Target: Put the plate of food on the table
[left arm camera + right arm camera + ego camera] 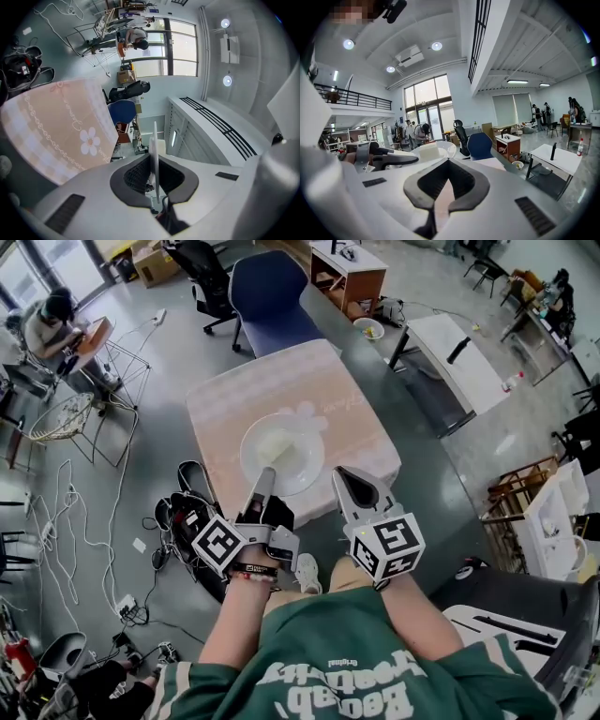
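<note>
Over the square table draped in pink patterned cloth (pixel 225 409), your left gripper (pixel 267 476) pinches the rim of the white round plate of pale food (pixel 281 454) just ahead. Your right gripper (pixel 343 474) is closed and empty. Setting the plate down and letting go seem to remain.

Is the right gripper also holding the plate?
No, the right gripper shows its jaws together with nothing between them; only the left gripper clamps the plate.

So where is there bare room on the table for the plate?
The whole tablecloth is bare, from the blue chair at its far edge to the near edge. The plate, in the left gripper, is over its near half. Crowded: cables and dark clutter on the floor at the left.
</note>
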`<state>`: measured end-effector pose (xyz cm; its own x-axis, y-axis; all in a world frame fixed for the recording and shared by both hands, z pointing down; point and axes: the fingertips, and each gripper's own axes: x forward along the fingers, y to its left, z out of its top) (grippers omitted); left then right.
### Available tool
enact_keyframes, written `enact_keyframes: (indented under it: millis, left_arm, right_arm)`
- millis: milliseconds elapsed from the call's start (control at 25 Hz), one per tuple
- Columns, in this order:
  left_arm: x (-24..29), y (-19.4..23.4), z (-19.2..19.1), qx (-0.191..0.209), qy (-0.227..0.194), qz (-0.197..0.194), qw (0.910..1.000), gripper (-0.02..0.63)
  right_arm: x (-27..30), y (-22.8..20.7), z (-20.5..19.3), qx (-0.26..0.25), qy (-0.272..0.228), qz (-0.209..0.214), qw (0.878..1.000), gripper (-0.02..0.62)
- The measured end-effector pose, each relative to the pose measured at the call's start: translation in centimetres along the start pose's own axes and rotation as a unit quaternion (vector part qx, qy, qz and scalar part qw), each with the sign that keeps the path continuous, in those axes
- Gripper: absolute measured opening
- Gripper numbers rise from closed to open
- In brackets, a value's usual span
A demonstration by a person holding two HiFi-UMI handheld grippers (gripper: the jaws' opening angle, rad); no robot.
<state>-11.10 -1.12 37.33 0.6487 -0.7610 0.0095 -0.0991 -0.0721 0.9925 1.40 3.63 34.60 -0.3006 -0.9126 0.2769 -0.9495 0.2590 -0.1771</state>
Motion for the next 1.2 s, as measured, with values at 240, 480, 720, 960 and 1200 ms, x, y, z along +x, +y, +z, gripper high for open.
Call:
enact_keyframes:
  millis: [240, 480, 720, 960, 1200]
  left_arm:
    - [1.3, 0.7, 1.1, -0.011, -0.006, 0.007, 0.9999, 0.025]
    - [3.2, 2.1, 2.4, -0.015, -0.021, 0.014, 0.9996, 0.025]
    - [6.5, 3.2, 4.4, -0.008, -0.046, 0.018, 0.9987, 0.025]
    - [11.2, 4.5, 7.0, -0.002, -0.079, 0.028, 0.9965, 0.025]
    - [15.8, 7.1, 9.0, -0.008, -0.117, 0.033, 0.9926, 0.025]
  right_arm:
    - [2.0, -0.5, 0.6, -0.006, 0.002, 0.006, 1.000, 0.014]
    - [5.0, -1.8, 1.1, -0.009, 0.001, 0.020, 1.000, 0.014]
    - [9.2, -4.2, 1.7, -0.017, 0.008, 0.041, 0.999, 0.014]
    - [14.7, -7.3, 2.5, -0.024, 0.018, 0.066, 0.997, 0.014]
    - [20.0, -10.4, 3.0, -0.030, 0.025, 0.092, 0.995, 0.014]
